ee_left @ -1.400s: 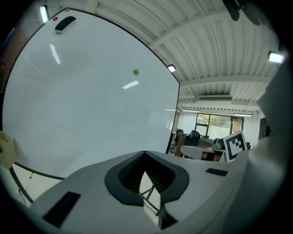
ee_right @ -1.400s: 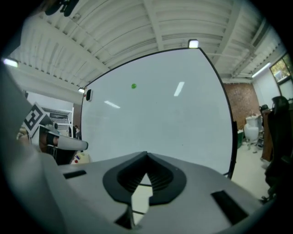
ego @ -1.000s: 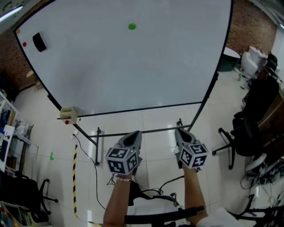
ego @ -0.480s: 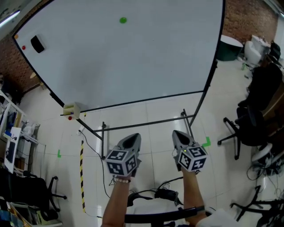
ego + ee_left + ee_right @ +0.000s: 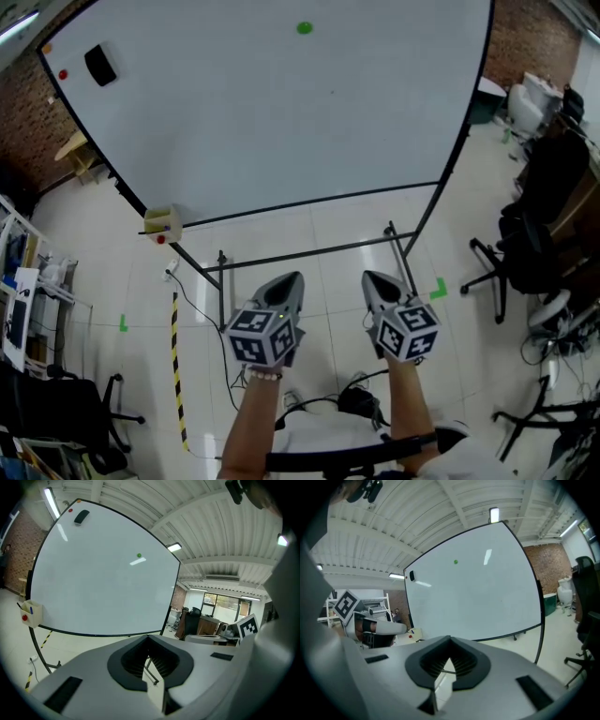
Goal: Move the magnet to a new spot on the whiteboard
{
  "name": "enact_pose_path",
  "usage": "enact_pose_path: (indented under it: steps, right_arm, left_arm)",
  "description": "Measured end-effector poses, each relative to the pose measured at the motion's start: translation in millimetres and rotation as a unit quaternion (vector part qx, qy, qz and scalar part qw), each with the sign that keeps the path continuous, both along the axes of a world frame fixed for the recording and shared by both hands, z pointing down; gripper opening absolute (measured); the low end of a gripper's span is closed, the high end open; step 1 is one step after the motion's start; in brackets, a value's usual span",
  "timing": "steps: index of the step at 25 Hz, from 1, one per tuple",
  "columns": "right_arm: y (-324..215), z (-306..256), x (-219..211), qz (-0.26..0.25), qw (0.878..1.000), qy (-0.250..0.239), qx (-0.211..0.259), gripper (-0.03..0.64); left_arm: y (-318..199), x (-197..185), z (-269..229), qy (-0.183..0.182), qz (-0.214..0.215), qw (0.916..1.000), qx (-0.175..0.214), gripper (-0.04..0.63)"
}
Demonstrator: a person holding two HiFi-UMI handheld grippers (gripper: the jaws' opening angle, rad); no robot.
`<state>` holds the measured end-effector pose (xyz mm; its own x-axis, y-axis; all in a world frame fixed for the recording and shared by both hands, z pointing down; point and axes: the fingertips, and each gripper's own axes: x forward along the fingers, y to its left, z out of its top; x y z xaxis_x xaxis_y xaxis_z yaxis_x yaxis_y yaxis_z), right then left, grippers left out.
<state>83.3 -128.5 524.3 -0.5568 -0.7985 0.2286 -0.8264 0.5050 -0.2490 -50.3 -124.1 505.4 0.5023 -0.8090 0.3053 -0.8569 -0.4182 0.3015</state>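
A small green magnet (image 5: 304, 28) sticks high on the whiteboard (image 5: 281, 131), well ahead of both grippers. It also shows in the left gripper view as a green magnet (image 5: 138, 555) and in the right gripper view as a green magnet (image 5: 455, 562). My left gripper (image 5: 292, 279) and right gripper (image 5: 368, 277) hang side by side over the tiled floor, short of the board's stand. Both point toward the board. Each one's jaws are shut, tips meeting, with nothing between them.
A black eraser (image 5: 100, 66) and a red magnet (image 5: 63, 74) sit at the board's upper left. A marker tray (image 5: 162, 223) hangs at its lower left corner. The stand's bars (image 5: 309, 253) cross the floor ahead. Office chairs (image 5: 525, 272) stand at right, striped floor tape (image 5: 175, 366) at left.
The head view has swung, so the board and magnet sit further right and higher in the picture. Both grippers keep their places side by side and stay shut.
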Motion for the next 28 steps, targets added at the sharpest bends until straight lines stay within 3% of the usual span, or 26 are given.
enact_pose_path:
  steps: [8, 14, 28]
  right_arm:
    - [43, -5, -52, 0.03, 0.999, 0.015, 0.0, 0.0]
    - [47, -20, -78, 0.007, 1.0, 0.028, 0.012, 0.0]
    - [42, -47, -66, -0.003, 0.997, 0.061, 0.048, 0.002]
  left_arm:
    - [32, -42, 3, 0.023, 0.045, 0.9987, 0.002, -0.006]
    - [45, -59, -9, 0.031, 0.037, 0.9987, 0.013, -0.006]
    - [43, -47, -37, 0.038, 0.021, 0.9981, 0.044, -0.006]
